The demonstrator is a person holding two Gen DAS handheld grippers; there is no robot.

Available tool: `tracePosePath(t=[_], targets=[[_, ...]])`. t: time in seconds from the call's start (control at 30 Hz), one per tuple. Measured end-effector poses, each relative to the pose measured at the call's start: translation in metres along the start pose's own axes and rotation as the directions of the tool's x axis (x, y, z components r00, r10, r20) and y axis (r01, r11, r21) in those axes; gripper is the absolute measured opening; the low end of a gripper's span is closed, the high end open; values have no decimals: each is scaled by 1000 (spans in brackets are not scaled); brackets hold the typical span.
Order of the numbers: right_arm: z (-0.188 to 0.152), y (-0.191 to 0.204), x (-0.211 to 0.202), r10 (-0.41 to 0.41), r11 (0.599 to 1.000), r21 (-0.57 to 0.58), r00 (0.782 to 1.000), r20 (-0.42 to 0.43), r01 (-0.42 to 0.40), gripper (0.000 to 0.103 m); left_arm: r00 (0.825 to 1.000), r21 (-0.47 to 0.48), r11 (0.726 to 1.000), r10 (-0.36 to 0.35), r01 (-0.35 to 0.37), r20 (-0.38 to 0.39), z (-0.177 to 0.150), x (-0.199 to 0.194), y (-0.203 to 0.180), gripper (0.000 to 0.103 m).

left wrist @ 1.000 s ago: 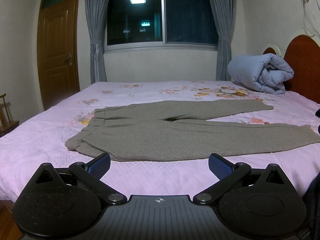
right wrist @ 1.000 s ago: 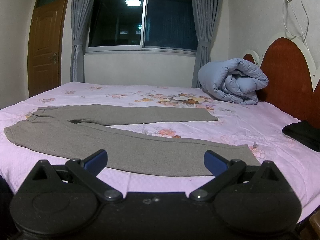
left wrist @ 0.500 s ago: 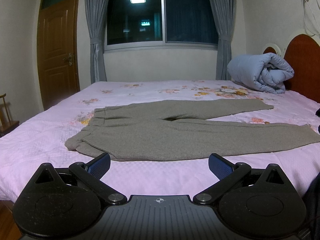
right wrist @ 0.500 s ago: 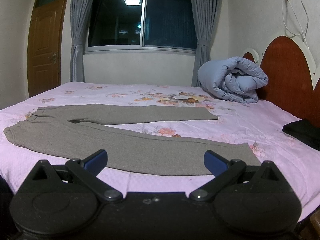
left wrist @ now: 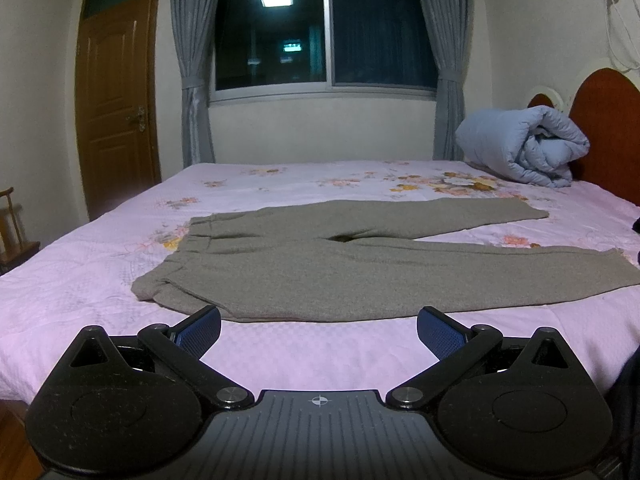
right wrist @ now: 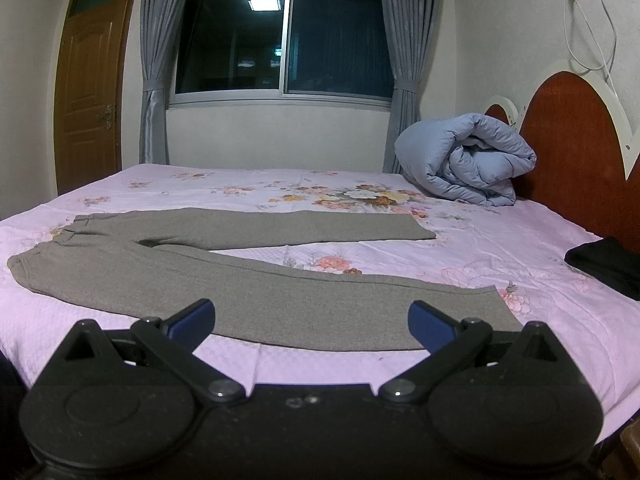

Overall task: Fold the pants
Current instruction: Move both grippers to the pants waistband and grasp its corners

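On the bed [left wrist: 100, 280], nothing is changing: the pants [left wrist: 320, 276] are lying flat, and my left gripper [left wrist: 318, 330] and right gripper [right wrist: 311, 320] are still waiting wide apart, so folding is not starting yet.

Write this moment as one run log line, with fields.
stage: before first grasp | pants: flat on bed, legs apart | left tool: open, holds nothing | right tool: open, holds nothing
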State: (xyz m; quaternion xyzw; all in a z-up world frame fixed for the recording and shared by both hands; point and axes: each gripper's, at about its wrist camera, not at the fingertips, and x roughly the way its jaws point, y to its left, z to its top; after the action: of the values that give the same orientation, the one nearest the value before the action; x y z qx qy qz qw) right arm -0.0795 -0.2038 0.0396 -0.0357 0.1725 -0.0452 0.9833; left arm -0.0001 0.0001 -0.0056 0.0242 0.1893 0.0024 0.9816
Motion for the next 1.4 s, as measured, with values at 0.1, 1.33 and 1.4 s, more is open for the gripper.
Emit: tracePosePath(t=[0.1,1.33,1.4], targets=[[0,-1,1,-1,1000,7,1000,-3,1,97,1000,-26,999,28,-28,0,0,0,3,103],[101,65,220,72,996,-55,995,-69,-75,97,969,-207,977,-103,56,-225,102,408,255,103],[102,72,233,72,995,-67,994,-77,-78,97,959,-225,971,-137,81,-247,96,431,259,103]])
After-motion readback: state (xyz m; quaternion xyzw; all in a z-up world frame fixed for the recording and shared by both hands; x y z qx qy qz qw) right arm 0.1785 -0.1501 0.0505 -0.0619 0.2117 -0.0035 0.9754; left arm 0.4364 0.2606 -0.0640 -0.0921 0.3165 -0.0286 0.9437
